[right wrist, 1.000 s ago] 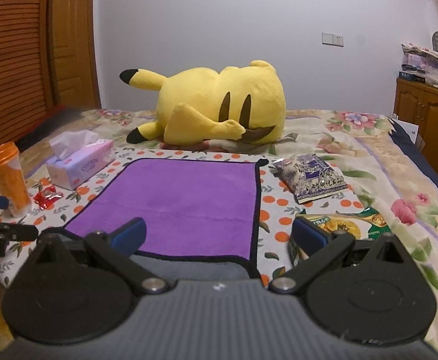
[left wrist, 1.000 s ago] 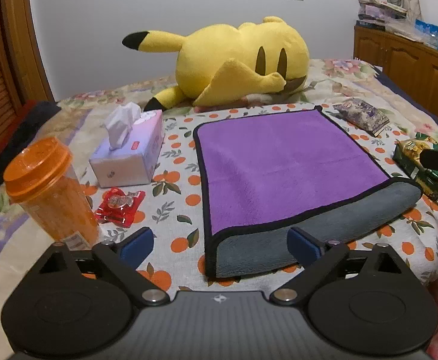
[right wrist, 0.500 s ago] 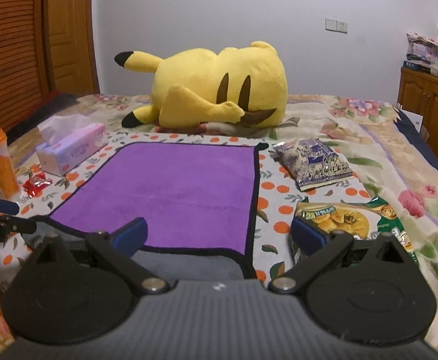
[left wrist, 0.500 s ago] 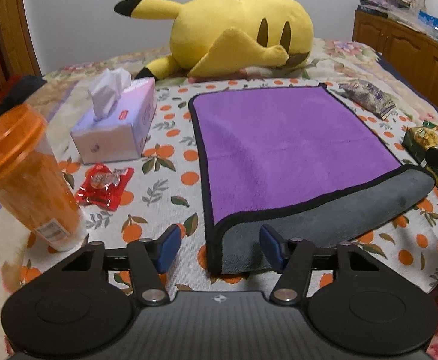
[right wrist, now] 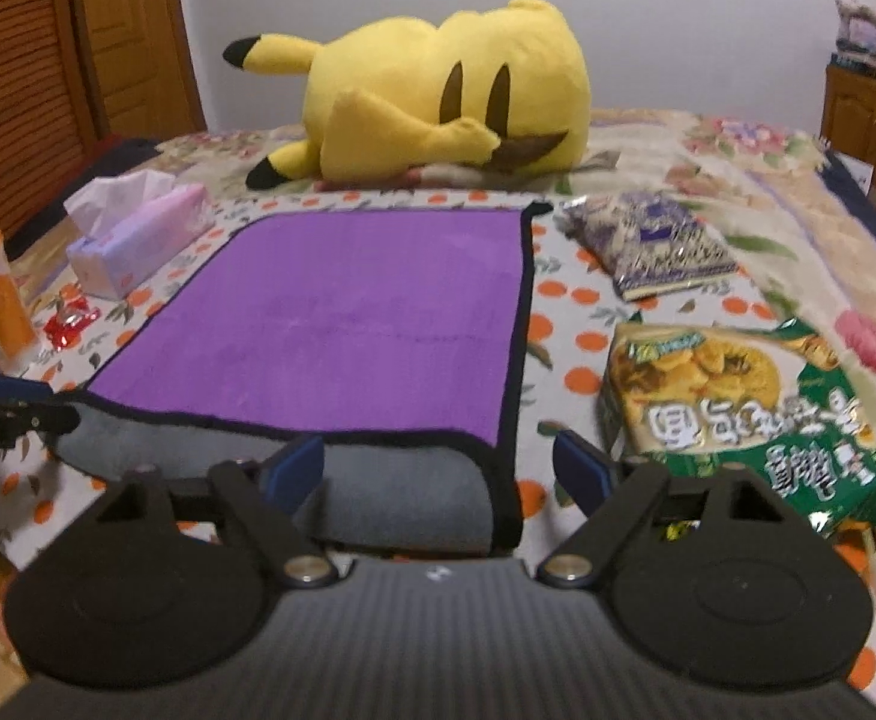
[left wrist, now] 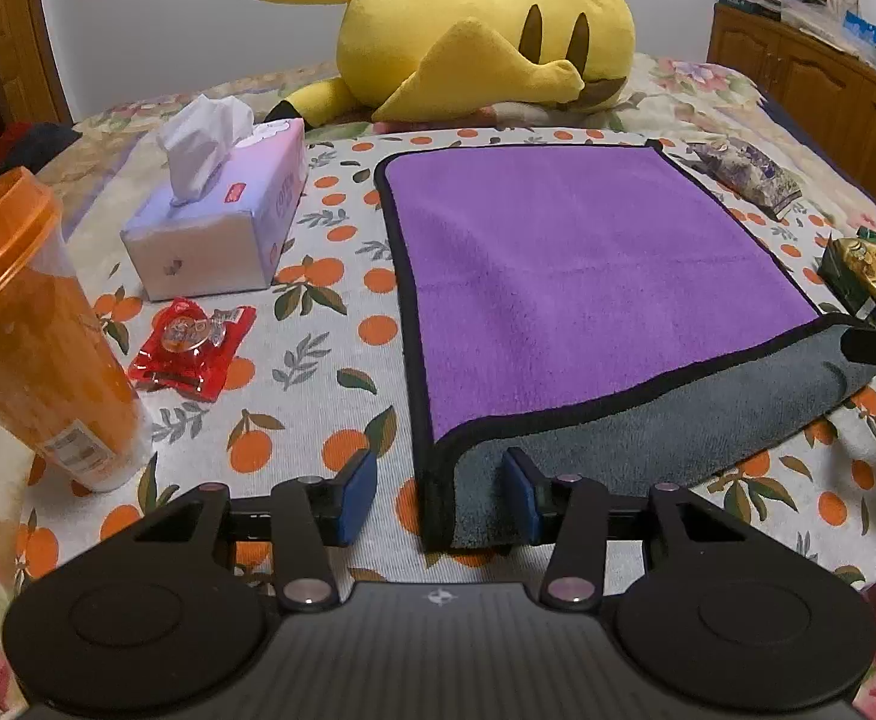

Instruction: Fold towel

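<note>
1. Left wrist view: your left gripper (left wrist: 438,495) sits low at the near-left corner of the towel (left wrist: 582,276). Its jaws stand apart, and the corner lies between the blue pads (left wrist: 357,489). The right pad seems to touch the grey nap, the left pad is clear of it. Not clamped yet.
2. Right wrist view: your right gripper (right wrist: 438,468) is at the near-right corner of the towel (right wrist: 348,312). Jaws wide apart, black-bound corner between them. This frame is a bit blurred, so contact cannot be confirmed.
3. Towel position: it lies flat on the orange-print sheet (left wrist: 330,324) on the bed, purple face up. The near edge is turned, showing a grey band (left wrist: 648,438) along the whole near side.
4. Progress, as a judgement: very early. Apart from that narrow grey band, no real fold is made. Both corners are lined up for a grasp but neither is held.
5. Left to do, as judged: close on both near corners, lift, carry them to the far edge by the yellow plush (left wrist: 474,36), lay down, then any second fold.
6. Nearby items: tissue box (left wrist: 222,222), red packet (left wrist: 195,339) and orange cup (left wrist: 30,330) lie left of the towel. Green snack bag (right wrist: 738,402) lies just beside your right gripper, and a purple packet (right wrist: 648,243) sits farther off. Mind the cup when lifting.
</note>
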A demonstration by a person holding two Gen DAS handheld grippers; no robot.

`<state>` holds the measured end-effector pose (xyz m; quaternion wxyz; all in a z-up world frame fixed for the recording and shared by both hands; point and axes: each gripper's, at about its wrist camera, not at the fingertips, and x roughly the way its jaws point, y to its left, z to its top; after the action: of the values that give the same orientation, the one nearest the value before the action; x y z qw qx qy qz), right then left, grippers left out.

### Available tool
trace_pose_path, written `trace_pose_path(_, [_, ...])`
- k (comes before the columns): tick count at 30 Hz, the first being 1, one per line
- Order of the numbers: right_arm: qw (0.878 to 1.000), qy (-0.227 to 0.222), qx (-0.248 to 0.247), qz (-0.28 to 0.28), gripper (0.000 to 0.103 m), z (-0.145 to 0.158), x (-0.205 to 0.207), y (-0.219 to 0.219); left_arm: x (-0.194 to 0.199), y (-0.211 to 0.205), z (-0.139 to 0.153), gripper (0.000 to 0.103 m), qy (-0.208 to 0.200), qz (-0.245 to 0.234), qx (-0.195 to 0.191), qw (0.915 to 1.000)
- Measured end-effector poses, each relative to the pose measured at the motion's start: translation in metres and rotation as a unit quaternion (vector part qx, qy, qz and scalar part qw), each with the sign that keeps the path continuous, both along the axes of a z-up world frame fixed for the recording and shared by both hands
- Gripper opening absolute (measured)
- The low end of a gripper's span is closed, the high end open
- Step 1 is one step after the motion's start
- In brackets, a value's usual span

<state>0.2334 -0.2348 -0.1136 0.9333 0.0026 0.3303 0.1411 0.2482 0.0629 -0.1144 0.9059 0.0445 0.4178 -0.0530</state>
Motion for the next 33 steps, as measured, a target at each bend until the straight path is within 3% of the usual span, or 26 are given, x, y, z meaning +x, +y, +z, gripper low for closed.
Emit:
trace_pose_path(4, [1.000,0.016,0.003,0.002,0.081,-0.005,0.003,-0.002,0.000,0.001,0.000,0.048,0.003,0.002,-0.004,1.0000])
trace_pose_path(11, [0.999,0.043,0.015,0.013,0.066,-0.010,0.008,-0.005,-0.002,-0.003,0.000,0.030,0.002,-0.012,-0.006,0.9999])
trace_pose_path(15, [0.998,0.049,0.017,0.021,0.062,-0.010,0.009,-0.005,-0.003,-0.004,0.002,0.027,0.003,-0.015,-0.008,0.9998])
trace_pose_path(18, [0.998,0.048,0.016,0.024,0.054,-0.008,0.009,-0.005,-0.004,-0.007,0.004,0.025,0.000,-0.019,-0.005,0.9998])
trace_pose_path(23, [0.999,0.041,0.012,0.023,0.030,-0.005,0.010,-0.010,-0.004,-0.007,0.005,0.018,-0.002,-0.020,-0.006,0.9998])
trace_pose_path(26, [0.999,0.039,0.007,0.018,0.023,-0.004,0.011,-0.012,-0.005,-0.007,0.008,0.017,-0.009,-0.021,-0.008,0.9997])
trace_pose_path(33, [0.999,0.046,0.011,0.024,0.022,-0.004,0.012,-0.013,-0.007,-0.011,0.011,0.017,-0.013,-0.033,-0.009,0.9993])
